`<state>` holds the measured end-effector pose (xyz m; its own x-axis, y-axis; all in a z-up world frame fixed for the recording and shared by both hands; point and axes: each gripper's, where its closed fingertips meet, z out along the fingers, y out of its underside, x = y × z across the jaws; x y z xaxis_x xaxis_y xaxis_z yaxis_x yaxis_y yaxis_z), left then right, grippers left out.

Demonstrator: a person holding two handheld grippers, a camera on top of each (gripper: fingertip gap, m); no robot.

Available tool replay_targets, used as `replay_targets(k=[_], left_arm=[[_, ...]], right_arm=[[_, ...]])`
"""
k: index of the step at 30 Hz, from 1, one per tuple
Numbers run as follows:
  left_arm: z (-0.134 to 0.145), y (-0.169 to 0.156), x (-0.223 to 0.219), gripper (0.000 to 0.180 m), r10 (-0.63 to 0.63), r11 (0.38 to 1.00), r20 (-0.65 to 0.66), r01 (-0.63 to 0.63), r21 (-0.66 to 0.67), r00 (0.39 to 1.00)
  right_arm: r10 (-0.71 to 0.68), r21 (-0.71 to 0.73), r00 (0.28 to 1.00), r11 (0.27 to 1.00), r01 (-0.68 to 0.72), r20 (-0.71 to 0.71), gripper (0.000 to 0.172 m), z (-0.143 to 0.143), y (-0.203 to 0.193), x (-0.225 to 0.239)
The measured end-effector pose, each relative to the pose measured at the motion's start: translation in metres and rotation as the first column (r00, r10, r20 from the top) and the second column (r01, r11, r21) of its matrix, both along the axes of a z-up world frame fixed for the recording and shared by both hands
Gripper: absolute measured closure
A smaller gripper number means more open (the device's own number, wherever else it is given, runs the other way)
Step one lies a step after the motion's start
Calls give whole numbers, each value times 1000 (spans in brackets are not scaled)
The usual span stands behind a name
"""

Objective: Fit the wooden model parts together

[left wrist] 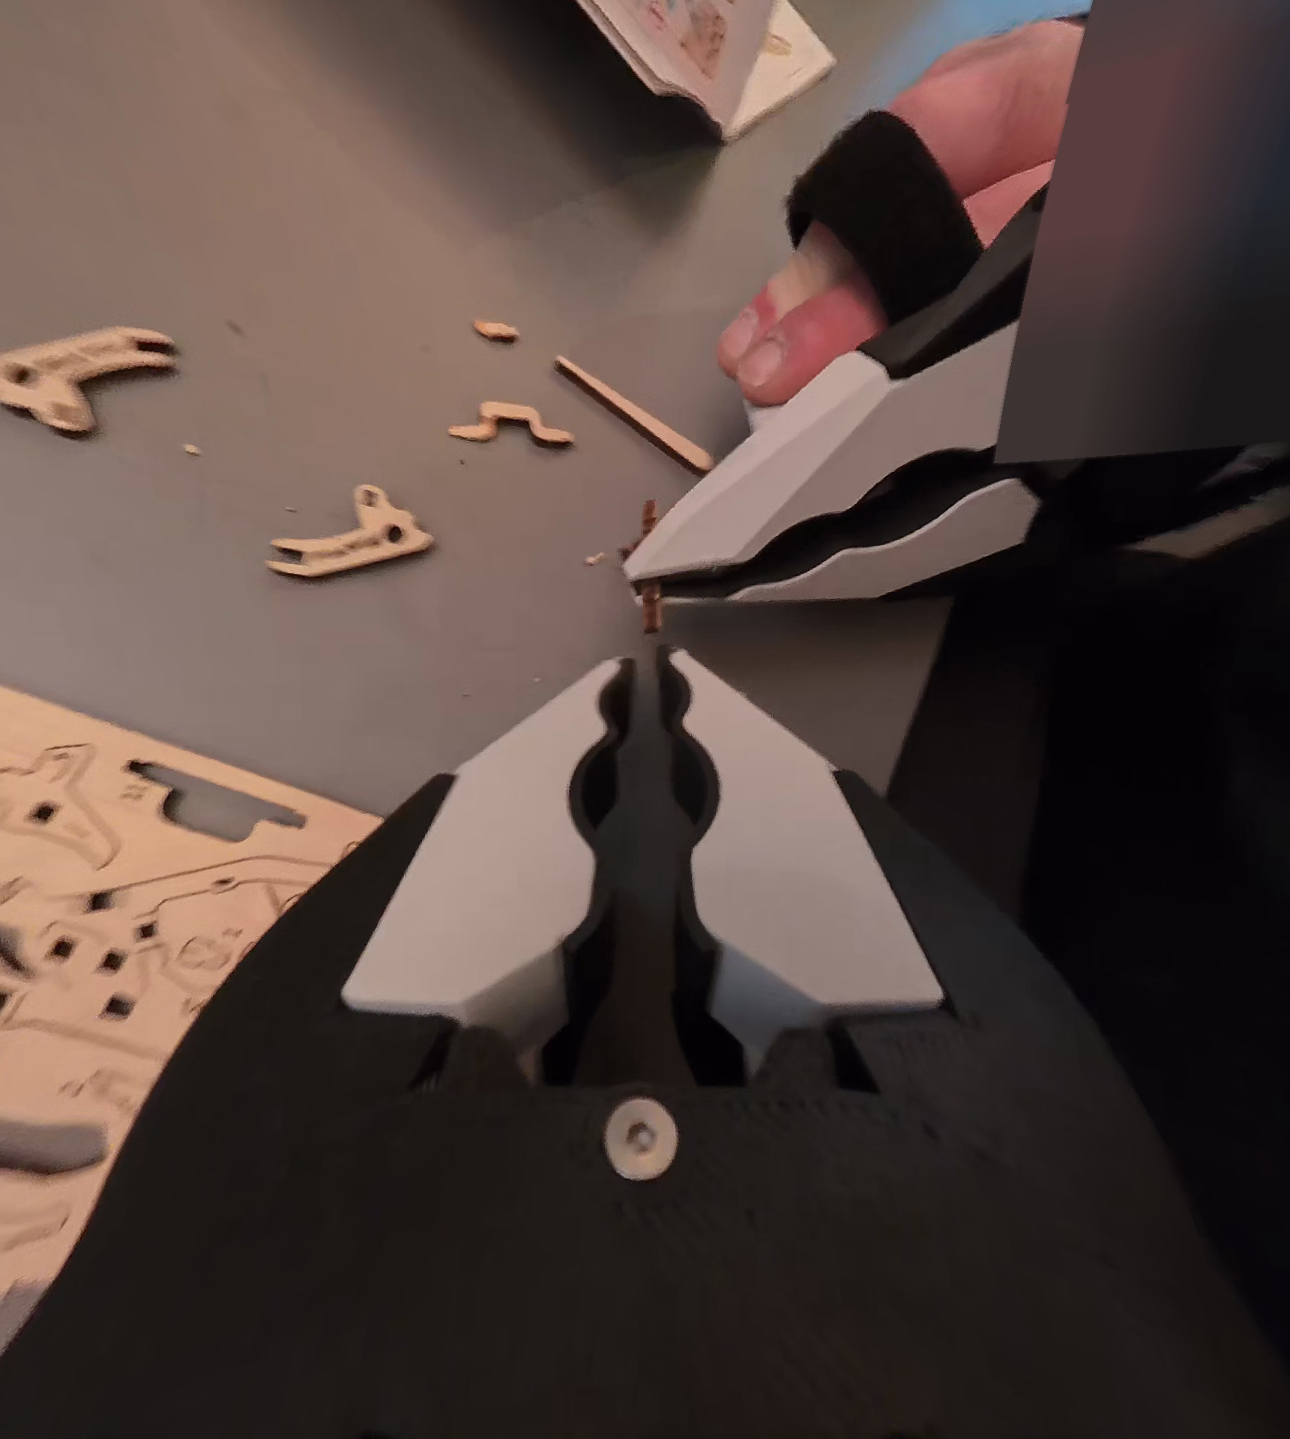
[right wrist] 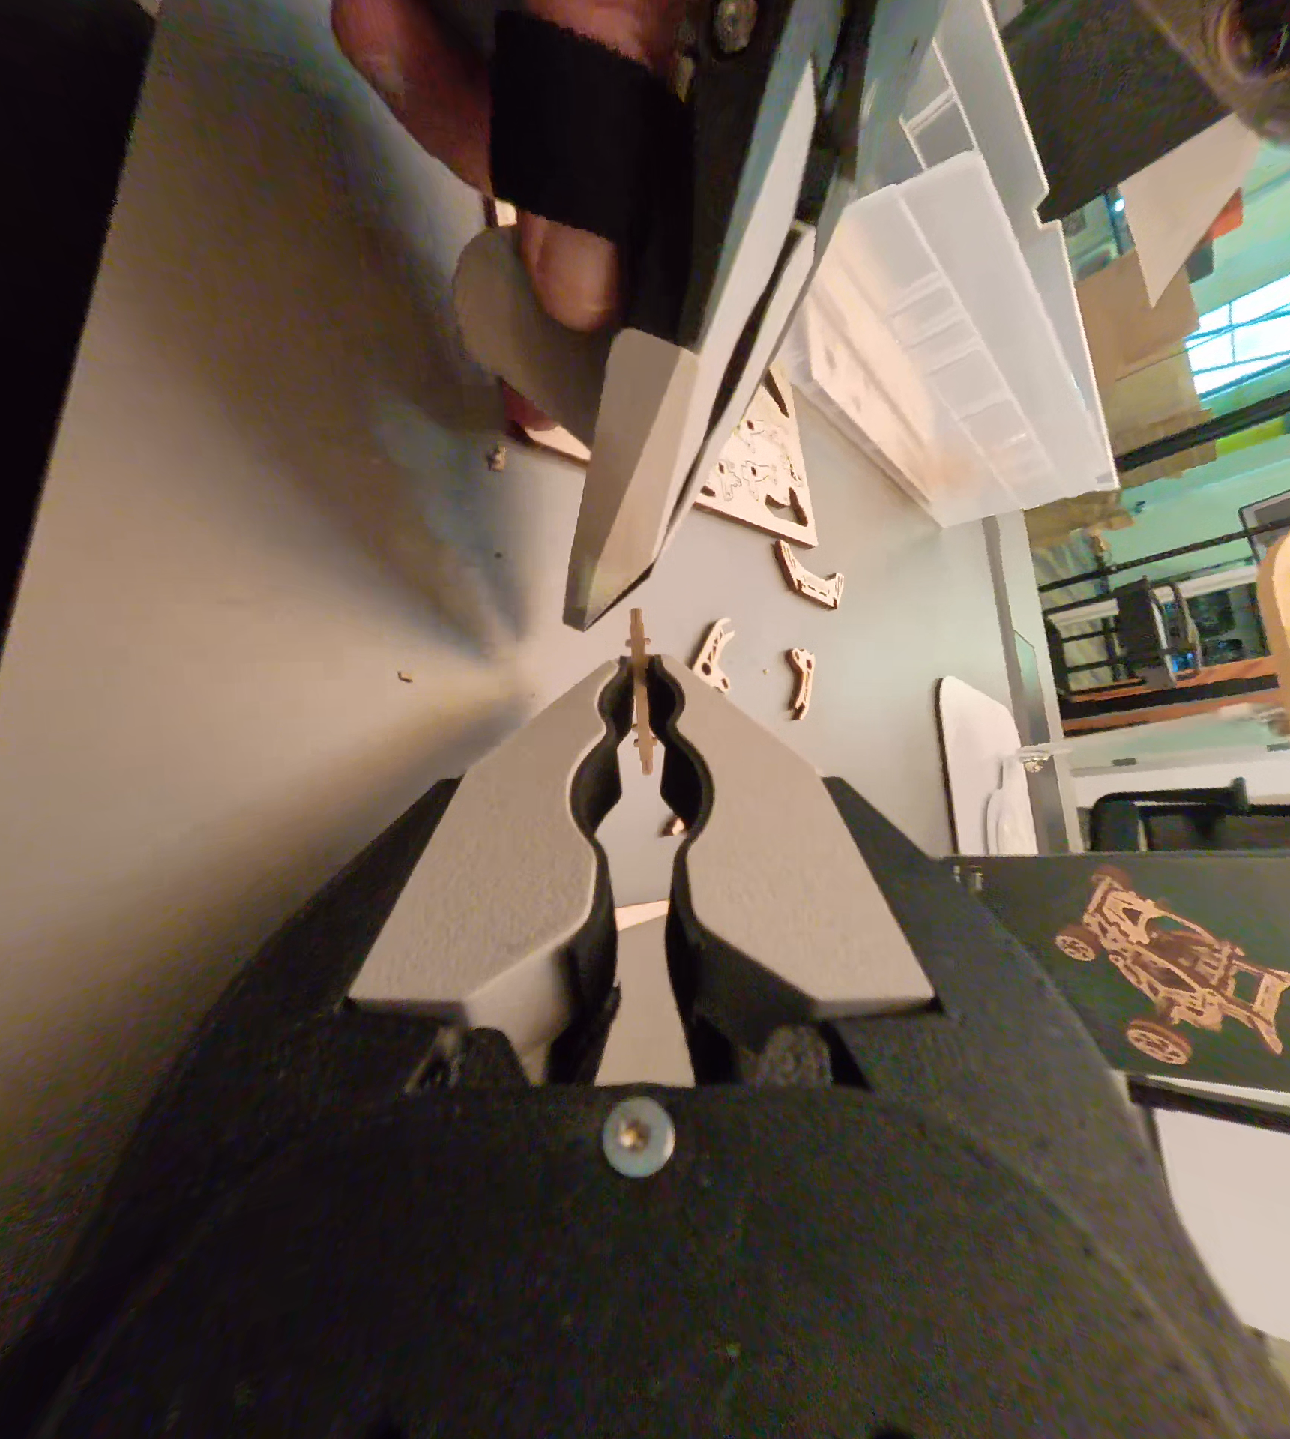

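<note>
My right gripper (right wrist: pixel 638 666) is shut on a thin notched wooden pin (right wrist: pixel 635 646), which stands up between its pads and sticks out past the tips. In the left wrist view, this gripper (left wrist: pixel 641 582) comes in from the right with the pin (left wrist: pixel 652 611) across its tips. My left gripper (left wrist: pixel 647 660) sits just below the pin's end without touching it. Its tips stand a narrow slit apart and I see nothing between them. In the right wrist view, it (right wrist: pixel 587 615) points down from above, right beside the pin's top.
Loose wooden parts (left wrist: pixel 73 374) (left wrist: pixel 349 541) (left wrist: pixel 513 424) and a thin stick (left wrist: pixel 630 424) lie on the grey table (left wrist: pixel 314 195). A punched wooden sheet (left wrist: pixel 42 895) lies at the left, a booklet (left wrist: pixel 711 62) at the back. A dark box (right wrist: pixel 1210 958) and a clear organiser (right wrist: pixel 961 311) stand nearby. Less than 4 cm separates the two grippers' tips.
</note>
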<state>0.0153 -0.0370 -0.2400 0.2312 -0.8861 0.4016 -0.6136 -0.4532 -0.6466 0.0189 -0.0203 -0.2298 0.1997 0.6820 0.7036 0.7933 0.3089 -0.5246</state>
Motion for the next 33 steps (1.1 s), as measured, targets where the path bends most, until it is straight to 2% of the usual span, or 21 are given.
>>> replay_targets(k=[4, 9, 12, 15, 20, 22, 26, 28, 33], left_arm=[[13, 13, 0, 155, 69, 993, 12, -69, 100, 998], [18, 20, -3, 151, 65, 975, -20, -59, 216, 998], [29, 26, 7, 152, 74, 967, 46, -83, 243, 996], [32, 33, 15, 153, 51, 948, 45, -63, 313, 998], [35, 31, 21, 170, -43, 922, 29, 28, 385, 999], [37, 30, 21, 170, -77, 914, 25, 61, 400, 997], [41, 28, 19, 165, -122, 903, 16, 104, 418, 992], [44, 26, 19, 167, -132, 910, 38, 106, 401, 991], [48, 21, 16, 170, -170, 891, 37, 138, 433, 985]], right_arm=[[-23, -87, 997, 996, 16, -78, 170, 4, 5, 5], [-106, -299, 959, 954, 24, -261, 171, 12, 13, 11], [-151, -394, 925, 919, 2, -348, 171, 21, 15, 11], [-196, -484, 894, 875, -27, -402, 171, 24, 16, 8], [-218, -531, 886, 847, -37, -410, 170, 25, 22, 11], [-211, -554, 879, 830, -69, -427, 170, 28, 20, 10], [-160, -527, 897, 845, -92, -413, 170, 33, 18, 7], [-142, -518, 901, 849, -103, -411, 170, 36, 17, 5], [-103, -577, 904, 798, -174, -415, 170, 37, 11, 3]])
